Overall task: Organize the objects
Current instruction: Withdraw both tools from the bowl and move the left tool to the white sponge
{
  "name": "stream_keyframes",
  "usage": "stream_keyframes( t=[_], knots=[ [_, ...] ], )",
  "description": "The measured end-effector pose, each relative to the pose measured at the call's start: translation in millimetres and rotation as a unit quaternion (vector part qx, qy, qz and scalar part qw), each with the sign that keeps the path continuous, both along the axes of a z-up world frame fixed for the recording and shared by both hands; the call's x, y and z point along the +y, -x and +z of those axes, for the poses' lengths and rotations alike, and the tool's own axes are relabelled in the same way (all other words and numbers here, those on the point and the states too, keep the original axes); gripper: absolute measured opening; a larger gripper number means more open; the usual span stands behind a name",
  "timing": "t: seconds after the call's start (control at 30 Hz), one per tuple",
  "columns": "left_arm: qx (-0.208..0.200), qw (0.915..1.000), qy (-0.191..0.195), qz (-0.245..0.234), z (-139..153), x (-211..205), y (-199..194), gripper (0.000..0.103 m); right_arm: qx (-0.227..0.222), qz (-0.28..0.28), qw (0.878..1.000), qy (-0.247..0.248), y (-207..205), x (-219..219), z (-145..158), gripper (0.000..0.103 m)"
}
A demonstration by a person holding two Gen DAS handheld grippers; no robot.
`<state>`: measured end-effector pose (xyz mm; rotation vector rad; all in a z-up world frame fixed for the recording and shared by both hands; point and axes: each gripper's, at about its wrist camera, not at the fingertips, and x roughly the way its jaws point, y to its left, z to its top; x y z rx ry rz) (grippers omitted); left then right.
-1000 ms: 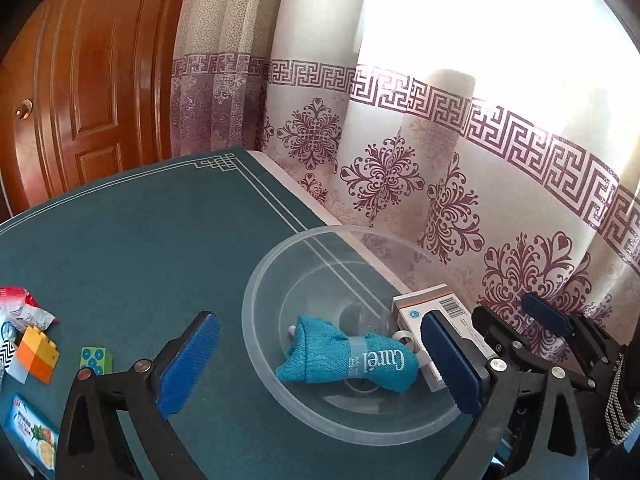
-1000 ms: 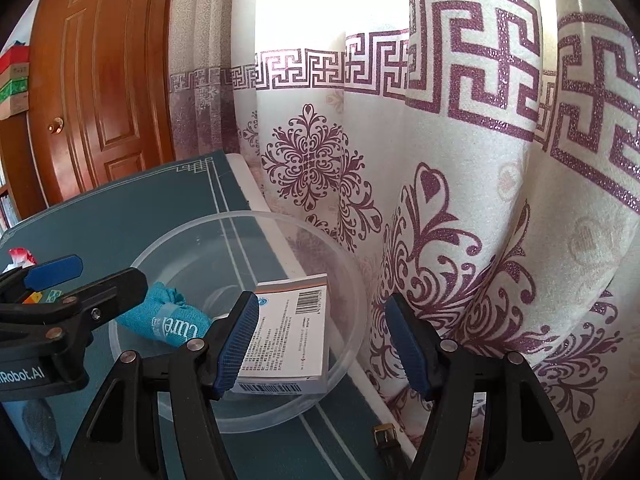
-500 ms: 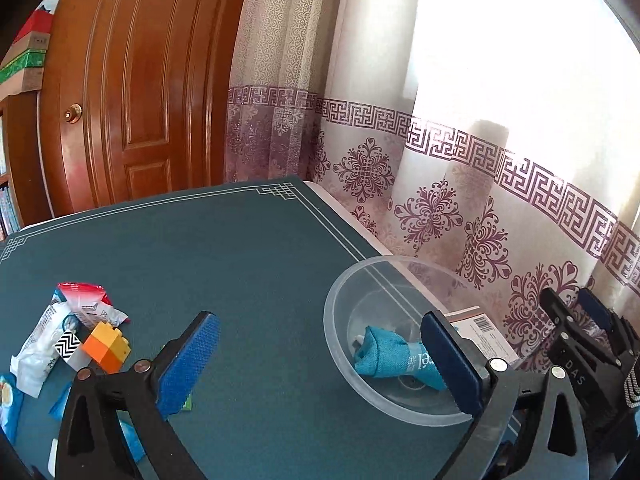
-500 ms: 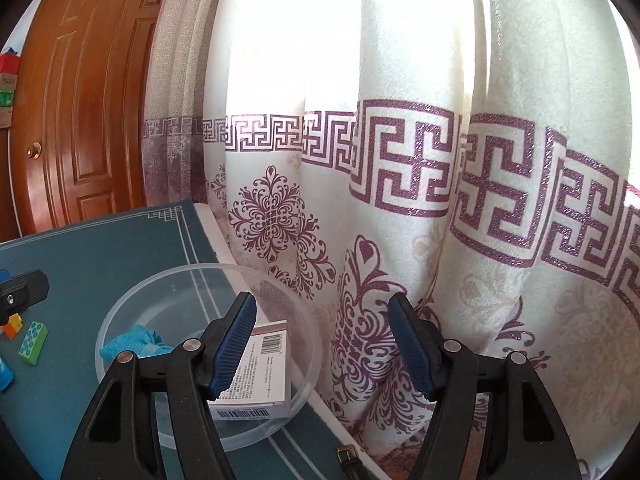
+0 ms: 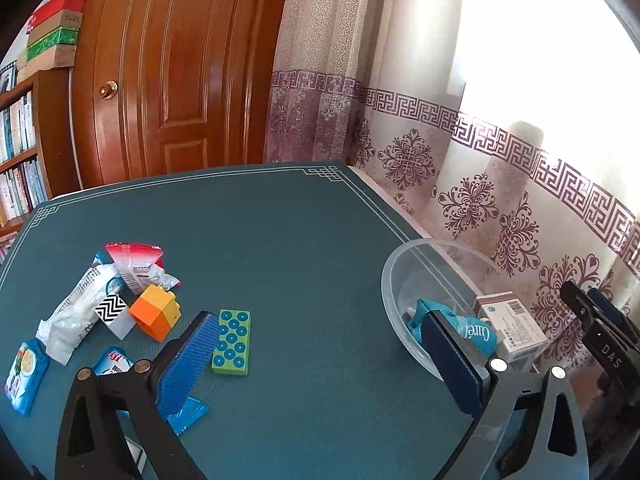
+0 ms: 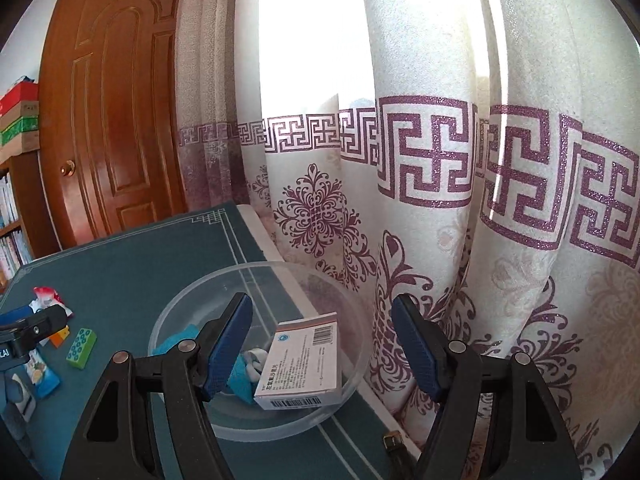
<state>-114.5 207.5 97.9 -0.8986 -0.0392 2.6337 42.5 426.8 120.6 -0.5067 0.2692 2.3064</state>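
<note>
Holding both grippers wide and empty — left gripper (image 5: 320, 356), right gripper (image 6: 320, 344) — I could knock the bowl (image 6: 192, 300) reaching toward the green brick (image 5: 232, 342).

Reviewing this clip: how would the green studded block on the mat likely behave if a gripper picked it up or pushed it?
The green block looks like rigid moulded plastic, so it should hold its shape when pinched. It lies flat on its broad face on the mat, so it would probably slide rather than roll or tip. Its smooth sides could be somewhat slippery.
</note>
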Motion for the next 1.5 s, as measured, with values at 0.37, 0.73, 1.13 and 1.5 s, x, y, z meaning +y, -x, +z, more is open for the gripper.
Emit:
stream_keyframes(
  t=[0.37, 0.73, 1.13, 1.5],
  knots=[
    [-0.010, 0.9991, 0.004, 0.041, -7, -37, -6, 0.103, -0.018, 0.069, 0.997, 0.042, 21, -20, -17, 0.076],
    [-0.018, 0.9971, 0.019, 0.072, -17, -93, -25, 0.103, -0.045, 0.157, 0.984, 0.068, 49, -69, -31, 0.076],
    [-0.059, 0.9930, 0.026, 0.098, -49, -157, -39, 0.103, -0.066, 0.204, 0.973, 0.092, 72, -110, -40, 0.079],
    [-0.098, 0.9920, 0.033, 0.072, -75, -160, -34, 0.103, -0.095, 0.238, 0.961, 0.102, 91, -139, -55, 0.079]
  ],
)
